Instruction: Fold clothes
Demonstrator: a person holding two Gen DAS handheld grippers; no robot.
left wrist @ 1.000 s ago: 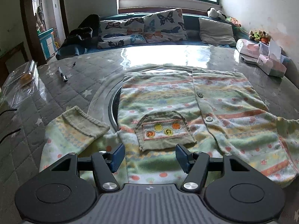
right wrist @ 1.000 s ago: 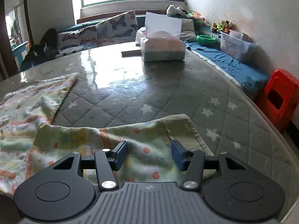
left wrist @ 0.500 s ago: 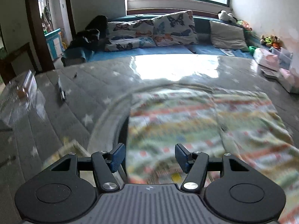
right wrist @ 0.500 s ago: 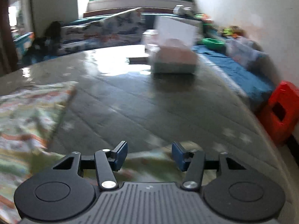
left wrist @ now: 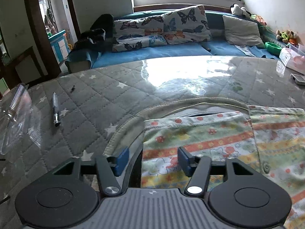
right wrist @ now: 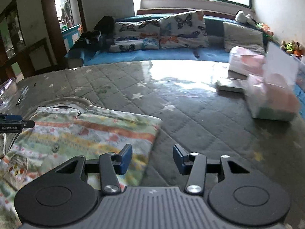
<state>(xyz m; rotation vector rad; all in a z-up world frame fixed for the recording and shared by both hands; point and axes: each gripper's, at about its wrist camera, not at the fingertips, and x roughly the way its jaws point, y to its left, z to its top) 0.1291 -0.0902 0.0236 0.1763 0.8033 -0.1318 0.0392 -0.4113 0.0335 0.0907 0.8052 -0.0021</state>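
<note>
A striped, dotted child's shirt in green, yellow and orange lies flat on the grey star-quilted table. My left gripper is open above the shirt's far left corner, nothing between its blue pads. In the right wrist view the same shirt spreads to the left, its far right corner just ahead. My right gripper is open over that right edge, left pad above the cloth, right pad above bare table. The left gripper's fingertip shows at that view's left border.
A pen and a clear plastic box lie on the table's left side. Tissue packs and a small flat box sit at the right. A round cut-out rim curves under the shirt. A sofa with cushions stands behind.
Both grippers have moved forward from the shirt's near sleeves to its far corners. The right gripper has also swung left. Both stay open and hold nothing.
</note>
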